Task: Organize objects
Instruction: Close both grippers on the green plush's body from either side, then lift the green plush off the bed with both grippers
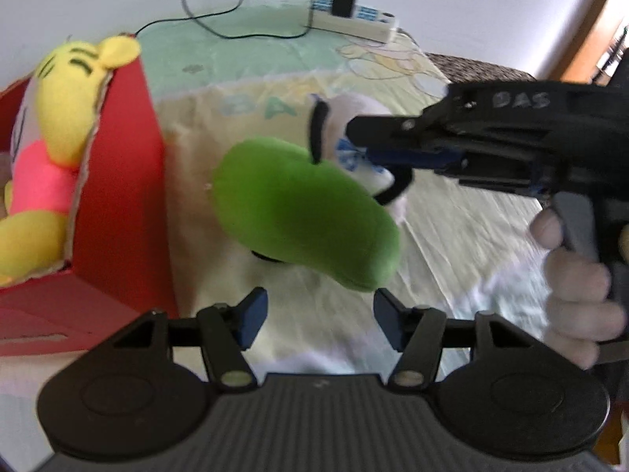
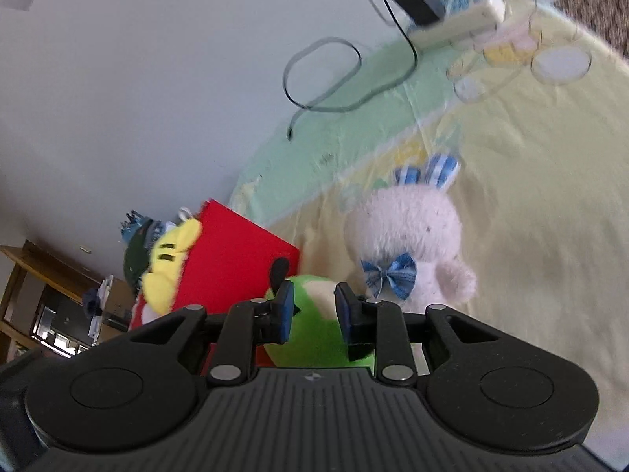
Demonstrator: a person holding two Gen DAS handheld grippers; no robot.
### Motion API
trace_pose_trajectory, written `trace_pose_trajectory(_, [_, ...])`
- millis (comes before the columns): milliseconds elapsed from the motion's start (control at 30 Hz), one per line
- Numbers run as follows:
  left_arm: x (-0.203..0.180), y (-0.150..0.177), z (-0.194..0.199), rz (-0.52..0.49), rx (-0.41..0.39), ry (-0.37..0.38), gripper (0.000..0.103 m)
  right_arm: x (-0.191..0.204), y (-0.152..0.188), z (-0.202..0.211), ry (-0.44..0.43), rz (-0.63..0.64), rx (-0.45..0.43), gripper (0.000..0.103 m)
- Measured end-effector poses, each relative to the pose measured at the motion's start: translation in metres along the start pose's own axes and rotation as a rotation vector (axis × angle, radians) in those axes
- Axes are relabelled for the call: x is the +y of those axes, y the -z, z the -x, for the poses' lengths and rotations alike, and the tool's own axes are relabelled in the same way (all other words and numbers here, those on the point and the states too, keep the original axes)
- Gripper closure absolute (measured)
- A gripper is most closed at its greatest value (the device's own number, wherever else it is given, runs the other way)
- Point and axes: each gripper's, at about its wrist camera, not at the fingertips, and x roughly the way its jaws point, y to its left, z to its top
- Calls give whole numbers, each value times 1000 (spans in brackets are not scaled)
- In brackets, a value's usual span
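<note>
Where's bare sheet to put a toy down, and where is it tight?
Free: the yellow sheet right of the white bunny, and the green patch between the red box and the power strip. Crowded: the green plush, bunny and box bunch together, with both grippers there.

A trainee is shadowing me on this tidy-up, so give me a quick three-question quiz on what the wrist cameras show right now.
1. True or false: the yellow plush lies inside the red box.
2. The bow on the white rabbit is: A red, B blue, C green.
3. Is the left gripper open or shut, and is anything between its pads?

Key: 1 true. 2 B. 3 open, with nothing between the pads; the green plush is just ahead of the tips.
</note>
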Motion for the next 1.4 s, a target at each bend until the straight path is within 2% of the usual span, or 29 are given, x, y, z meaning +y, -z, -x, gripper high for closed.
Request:
trace_pose_trajectory(100, [4,-2,-3,21,6,13,37,-3,6,-7,-31,-47,29,76])
trace_pose_trajectory(167, [5,0,-4,17,12,9,37,1,9,-3,-59,-33,45,77])
trace_pose_trajectory(267, [6,9,0,8,19,22,36,4,16,0,-122,-45,111,79])
trace_pose_trajectory(333, [9,14,5,6,19,35,32,8,25,-1,-158,-44,172,79])
trace_pose_trajectory(400, [12,20,12,5,16,59,25,17,37,-3,-157,-5,203,79])
trace_pose_trajectory(500, [17,30,21,-1,13,73,24,28,50,-7,-188,18,244,79])
trace_pose_trajectory(667, [28,40,19,34,38,48,24,31,42,7,-185,29,185,78])
trace_pose_trajectory(800, [33,42,16,81,61,78,24,18,26,11,-101,43,105,75])
trace_pose_trajectory(900, [30,42,13,76,66,77,24,2,20,6,-63,-6,77,71])
trace_pose_trajectory(1033, [26,35,10,74,61,70,24,-14,25,-14,-31,-48,138,71])
trace_pose_trajectory(1267, [32,28,3,101,75,79,24,-31,37,-12,-141,-214,216,69])
trace_pose_trajectory(1400, [39,27,8,112,75,88,24,-30,45,-3,-162,-235,267,69])
